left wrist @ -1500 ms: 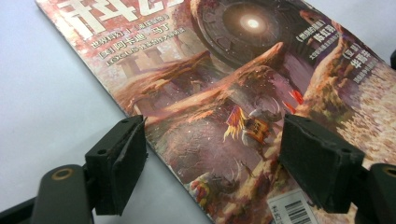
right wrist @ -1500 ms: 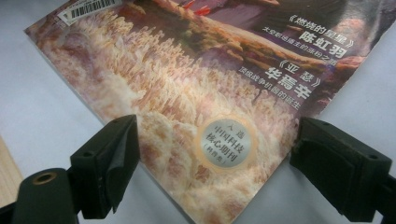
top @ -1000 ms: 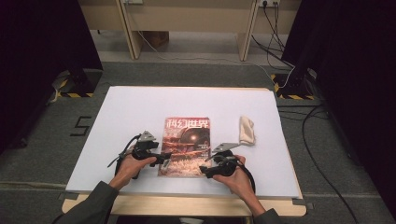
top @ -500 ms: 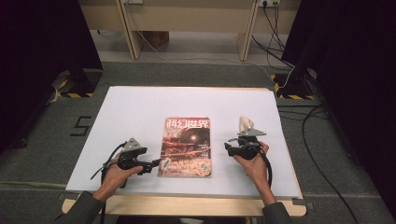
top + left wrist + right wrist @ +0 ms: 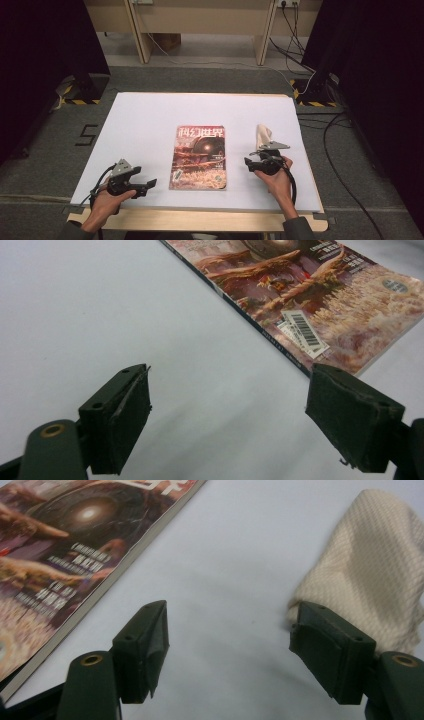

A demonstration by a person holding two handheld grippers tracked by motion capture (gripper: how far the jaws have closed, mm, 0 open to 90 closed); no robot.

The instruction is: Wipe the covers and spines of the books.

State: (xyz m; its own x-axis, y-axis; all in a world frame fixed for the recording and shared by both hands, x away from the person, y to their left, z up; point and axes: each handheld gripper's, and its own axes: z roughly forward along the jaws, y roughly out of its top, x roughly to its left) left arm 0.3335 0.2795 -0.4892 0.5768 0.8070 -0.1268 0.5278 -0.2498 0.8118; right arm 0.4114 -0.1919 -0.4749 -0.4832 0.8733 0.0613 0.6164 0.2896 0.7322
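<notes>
A magazine (image 5: pixel 200 157) with a reddish cover lies flat in the middle of the white table top (image 5: pixel 145 120). A folded beige cloth (image 5: pixel 263 135) lies to its right. My left gripper (image 5: pixel 146 187) is near the front left and points at the magazine's lower left corner (image 5: pixel 310 305). Its jaws have just been opening and stand open, with bare table between them (image 5: pixel 227 425). My right gripper (image 5: pixel 252 161) sits between magazine and cloth. Its jaws (image 5: pixel 230 650) have just been opening and stand open on nothing. The cloth (image 5: pixel 370 565) lies just beyond its right jaw, the magazine (image 5: pixel 65 545) to the left.
The wooden front edge (image 5: pixel 200 220) of the table runs just below both hands. Wooden desk legs (image 5: pixel 137 35) and cables (image 5: pixel 300 30) stand on the grey floor behind the table. Dark curtains flank both sides.
Both hands have drawn away from the magazine's lower edge. The left one went out to the front left, the right one to the right and up beside the cloth.
</notes>
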